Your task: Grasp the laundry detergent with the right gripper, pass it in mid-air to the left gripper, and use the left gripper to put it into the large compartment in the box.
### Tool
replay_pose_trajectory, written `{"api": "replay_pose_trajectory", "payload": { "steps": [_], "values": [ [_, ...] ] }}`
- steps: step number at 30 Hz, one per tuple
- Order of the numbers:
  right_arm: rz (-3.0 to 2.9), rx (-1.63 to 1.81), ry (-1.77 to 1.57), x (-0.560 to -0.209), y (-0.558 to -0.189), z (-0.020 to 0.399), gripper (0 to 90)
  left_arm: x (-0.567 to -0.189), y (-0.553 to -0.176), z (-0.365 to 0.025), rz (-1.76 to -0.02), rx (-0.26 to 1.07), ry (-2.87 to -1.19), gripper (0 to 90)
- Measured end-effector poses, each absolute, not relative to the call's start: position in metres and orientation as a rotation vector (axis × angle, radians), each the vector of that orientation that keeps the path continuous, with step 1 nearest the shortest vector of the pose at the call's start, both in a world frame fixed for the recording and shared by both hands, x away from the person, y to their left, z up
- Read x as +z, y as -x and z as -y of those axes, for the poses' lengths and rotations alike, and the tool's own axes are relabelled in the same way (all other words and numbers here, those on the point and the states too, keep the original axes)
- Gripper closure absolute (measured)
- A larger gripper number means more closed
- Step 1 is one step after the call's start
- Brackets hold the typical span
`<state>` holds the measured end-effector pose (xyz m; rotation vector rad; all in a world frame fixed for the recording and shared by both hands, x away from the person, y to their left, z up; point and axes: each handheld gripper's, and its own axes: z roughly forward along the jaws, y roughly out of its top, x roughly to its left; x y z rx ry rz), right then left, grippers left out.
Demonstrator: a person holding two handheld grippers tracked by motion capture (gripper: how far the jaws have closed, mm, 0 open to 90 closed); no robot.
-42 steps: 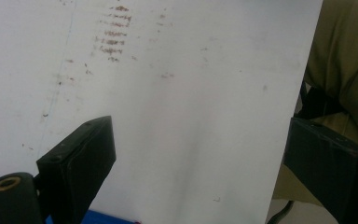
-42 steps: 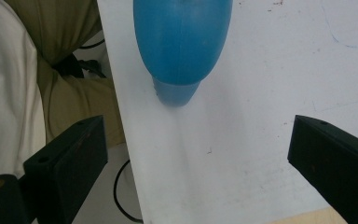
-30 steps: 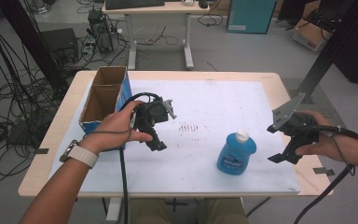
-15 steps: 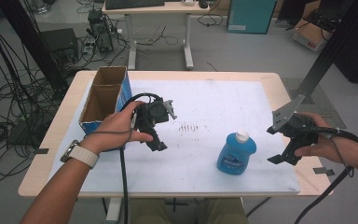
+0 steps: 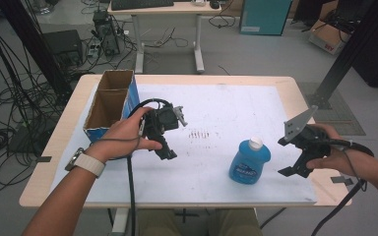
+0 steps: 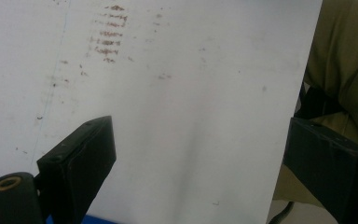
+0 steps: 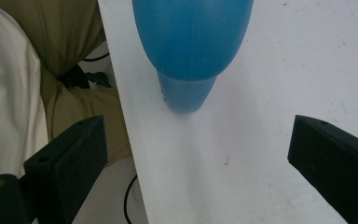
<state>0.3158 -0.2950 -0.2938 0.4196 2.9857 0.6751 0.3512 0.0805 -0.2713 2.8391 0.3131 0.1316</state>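
A blue bottle [image 5: 247, 164] with a white cap stands upright on the white table cover [image 5: 226, 103], right of centre near the front edge. My right gripper [image 5: 283, 157] hovers just right of the bottle, open and pointing at it. In the right gripper view, the bottle's blue body [image 7: 193, 42] lies ahead of the open right gripper [image 7: 198, 126], with nothing between the pads. My left gripper [image 5: 163, 150] is held over the table's left half, tilted down. Its jaws stand wide apart, and in the left gripper view the left gripper [image 6: 200, 135] has bare cover under it.
An open cardboard box [image 5: 109, 101] with a blue side stands at the table's left rear. Brownish smudges [image 5: 199, 133] mark the cover near the middle. The person's trousers [image 6: 340, 51] show past the front edge. Cables trail from both grippers.
My right gripper has edged slightly left toward the bottle. The left gripper and the bottle have stayed where they were.
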Motion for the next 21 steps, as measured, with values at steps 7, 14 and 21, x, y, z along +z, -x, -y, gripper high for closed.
{"api": "replay_pose_trajectory", "payload": {
  "steps": [7, 14, 21],
  "values": [
    [-2.984, 0.716, -0.435, -0.303, -0.315, 0.295, 5.3, -0.271, -0.352, -0.081, -0.312, 0.124, -2.836, 9.6],
    [-2.969, 0.751, -0.463, -0.308, -0.314, 0.295, 5.3, -0.271, -0.352, -0.082, -0.315, 0.133, -2.829, 9.8],
    [-2.926, 0.821, -0.515, -0.314, -0.311, 0.295, 4.8, -0.270, -0.352, -0.083, -0.319, 0.130, -2.833, 9.8]
  ]
}}
